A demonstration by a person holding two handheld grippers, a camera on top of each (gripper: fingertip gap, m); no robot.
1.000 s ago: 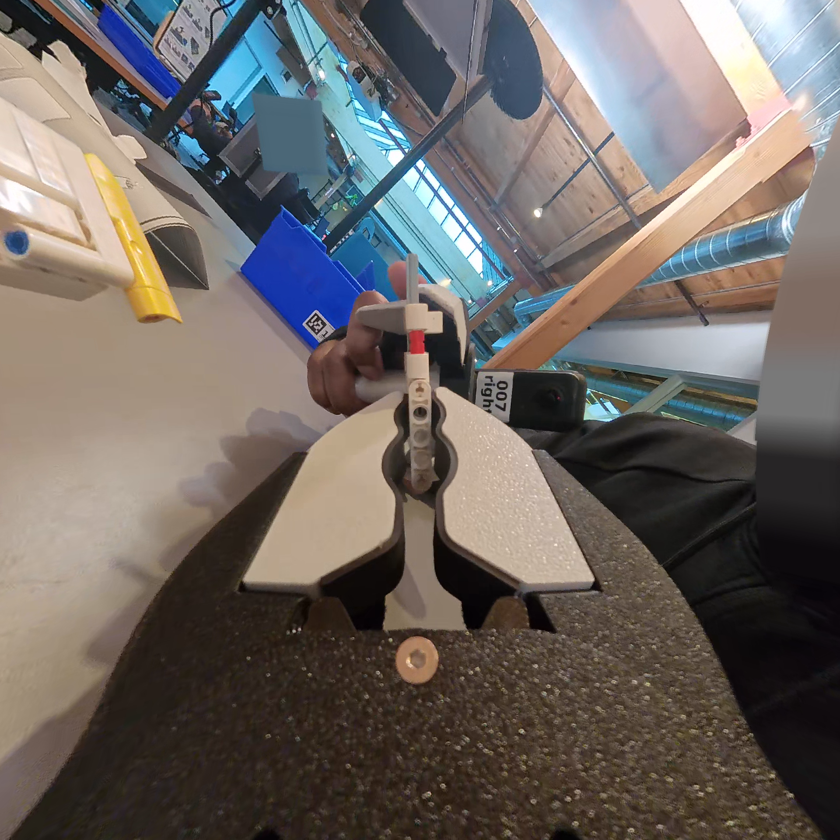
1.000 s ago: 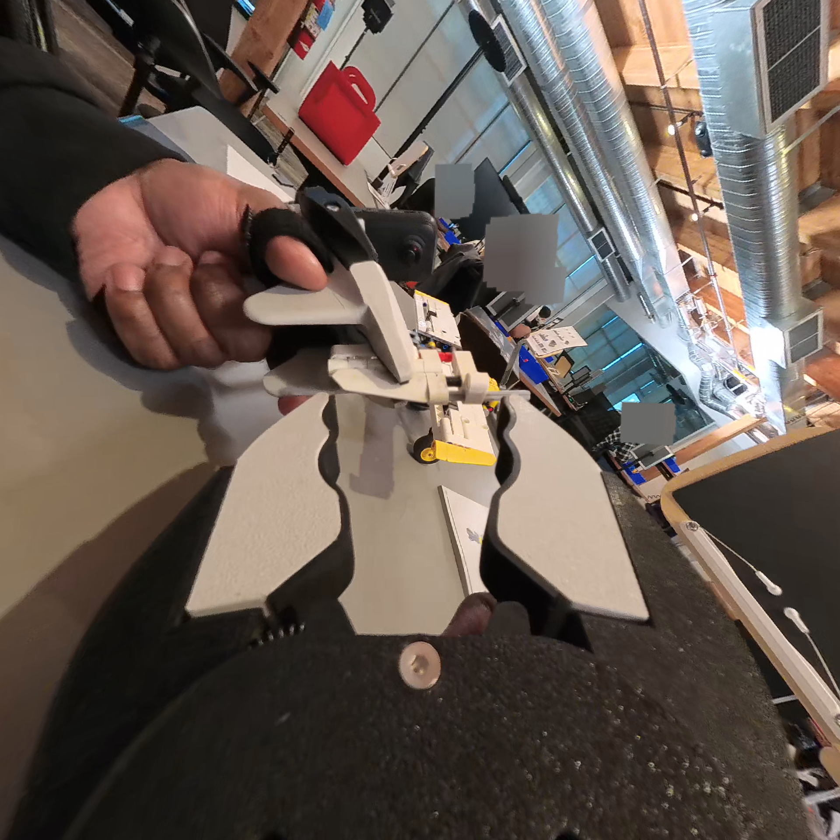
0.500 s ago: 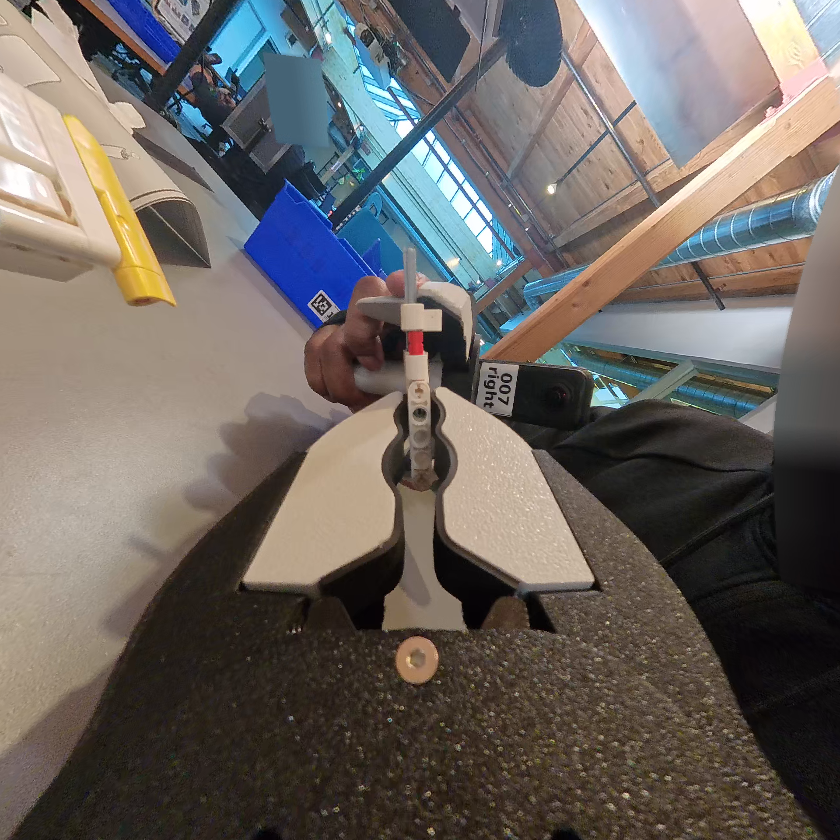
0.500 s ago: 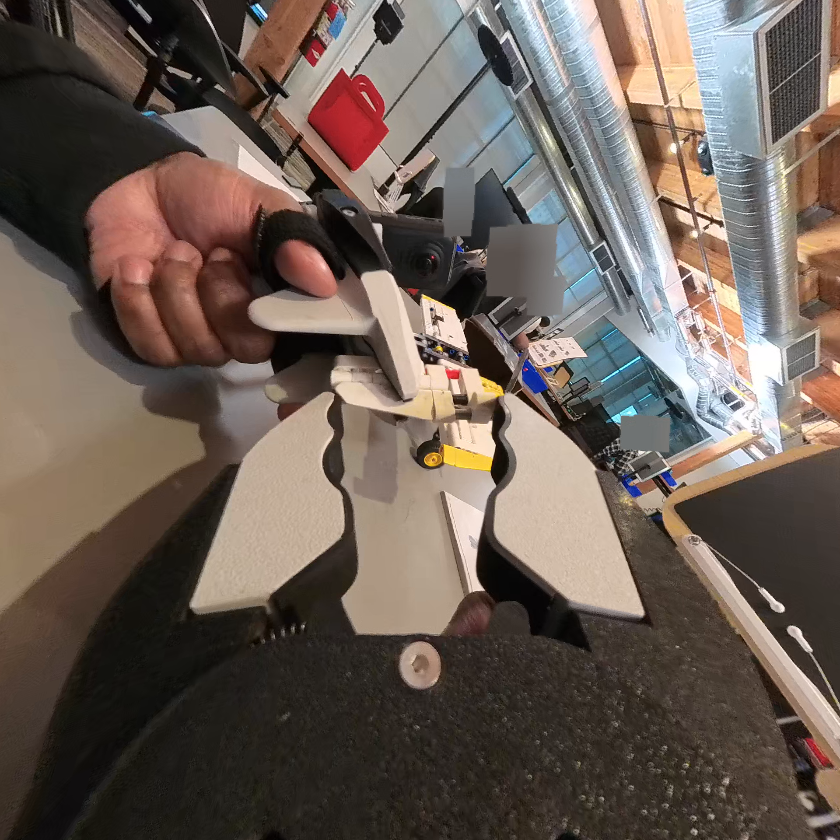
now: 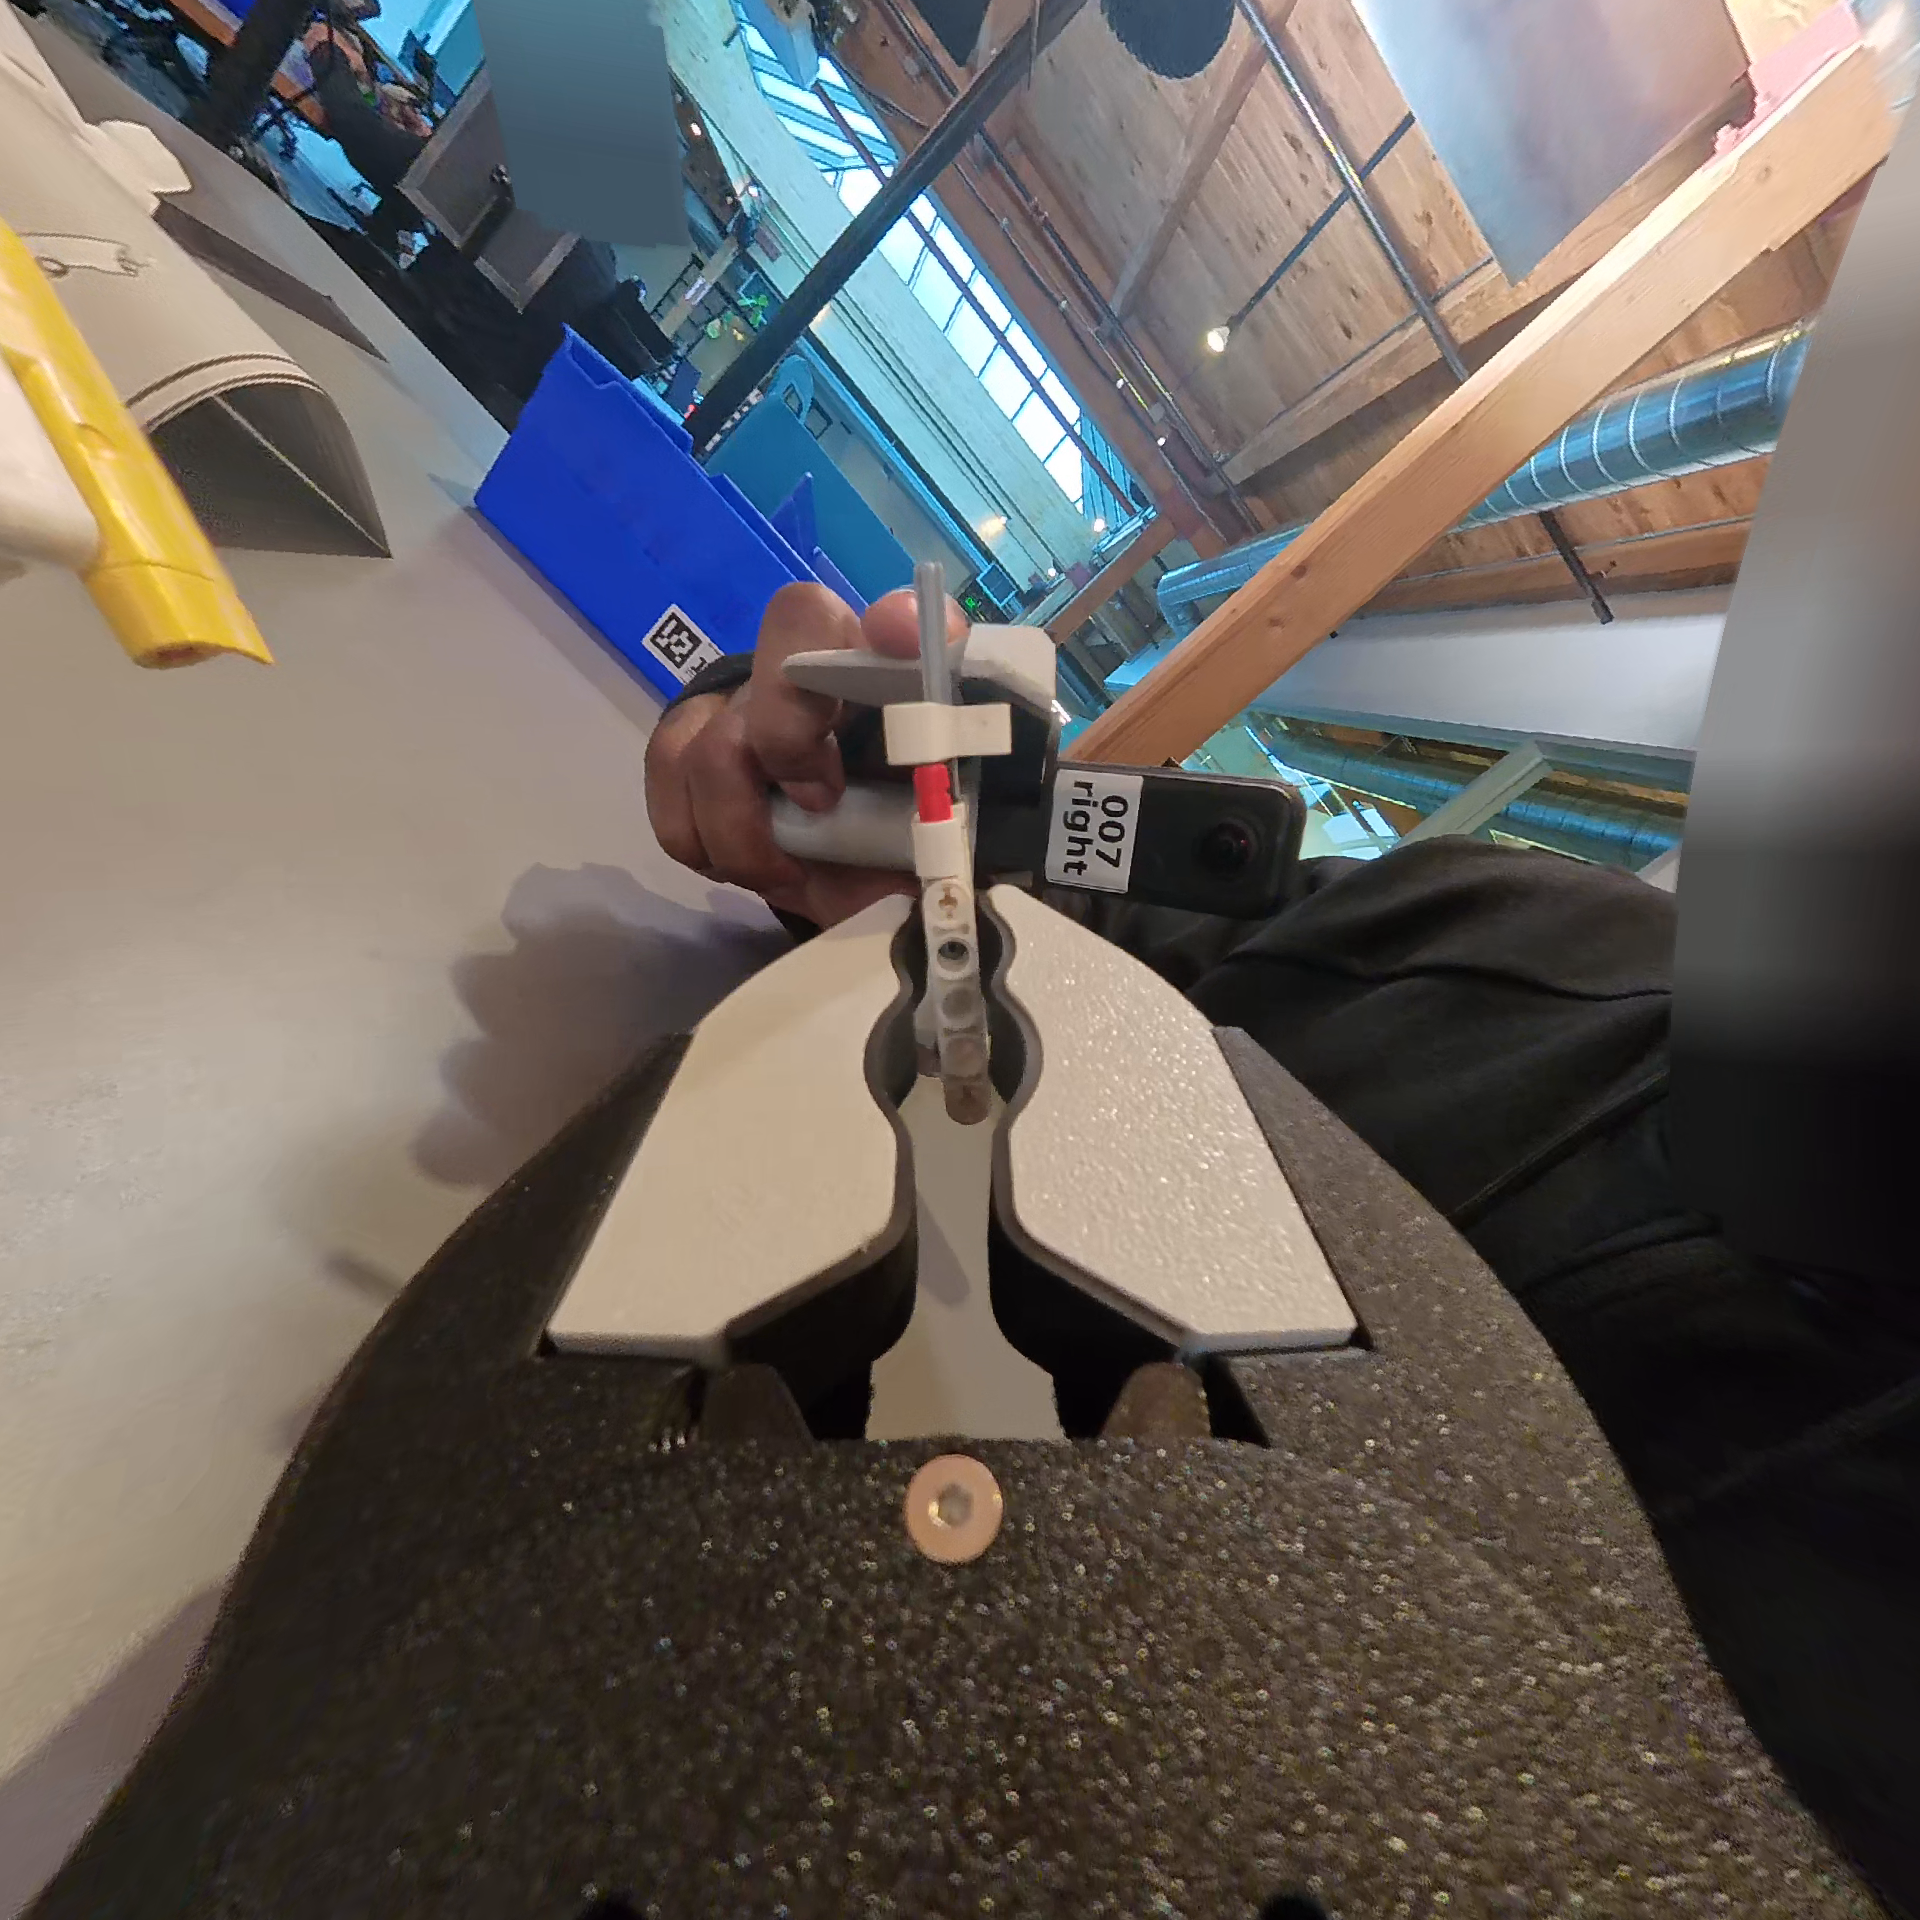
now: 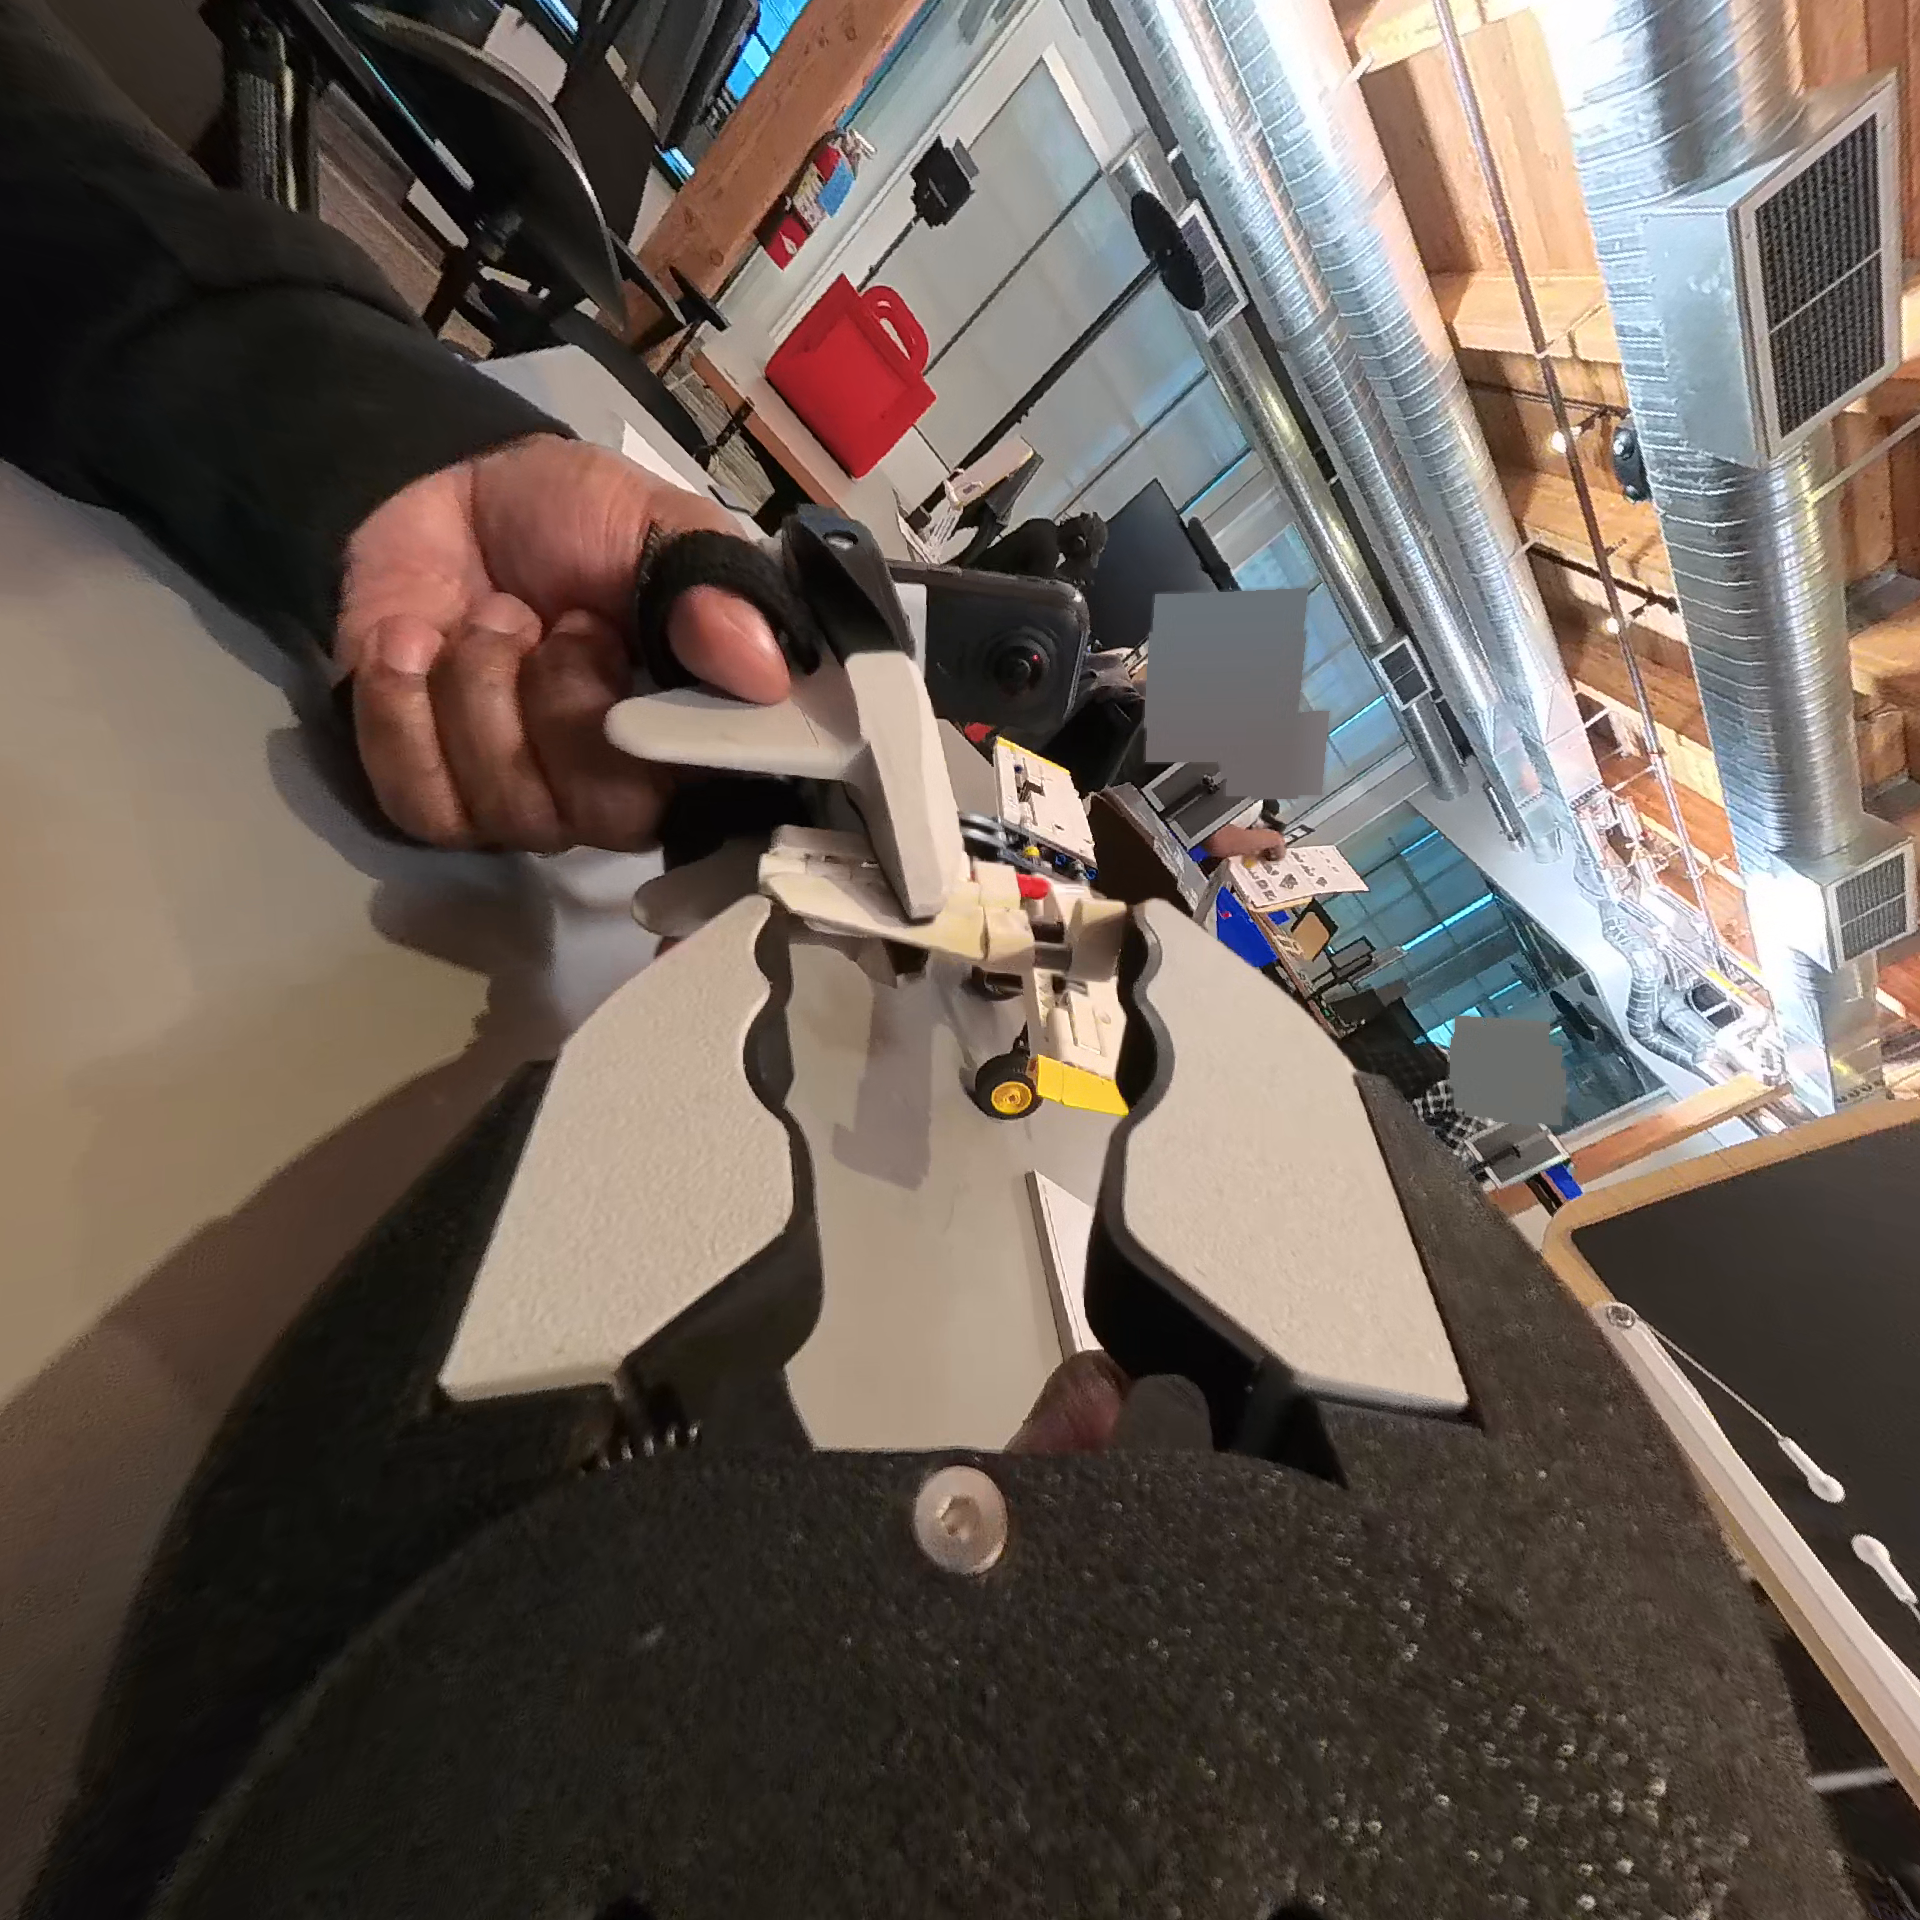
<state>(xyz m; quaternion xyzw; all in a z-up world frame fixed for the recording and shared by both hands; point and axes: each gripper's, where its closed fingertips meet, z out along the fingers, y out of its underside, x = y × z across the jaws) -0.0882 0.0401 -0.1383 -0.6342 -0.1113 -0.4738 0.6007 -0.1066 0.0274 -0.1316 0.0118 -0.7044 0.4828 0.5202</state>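
Left gripper (image 5: 954, 997) clamps the white toy beam (image 5: 954, 966); right gripper (image 6: 951, 935), open beside it, could knock it askew.

This is a big workshop, the kind of open room where people build and test things. High up is a ceiling of brown wooden planks (image 5: 1174, 208) with thick wooden beams (image 5: 1455, 436). Shiny silver air pipes (image 6: 1340, 270) run along it, and they have square metal vents (image 6: 1818, 260). Tall glass windows (image 5: 966, 312) let in blue daylight. There are smooth grey tables (image 5: 260, 883). A blue plastic bin (image 5: 623, 530) sits on one of them. Far back stand black computer screens (image 6: 1143, 551), black chairs (image 6: 499, 114), a red plastic case (image 6: 847, 379) and more tables with papers on them.
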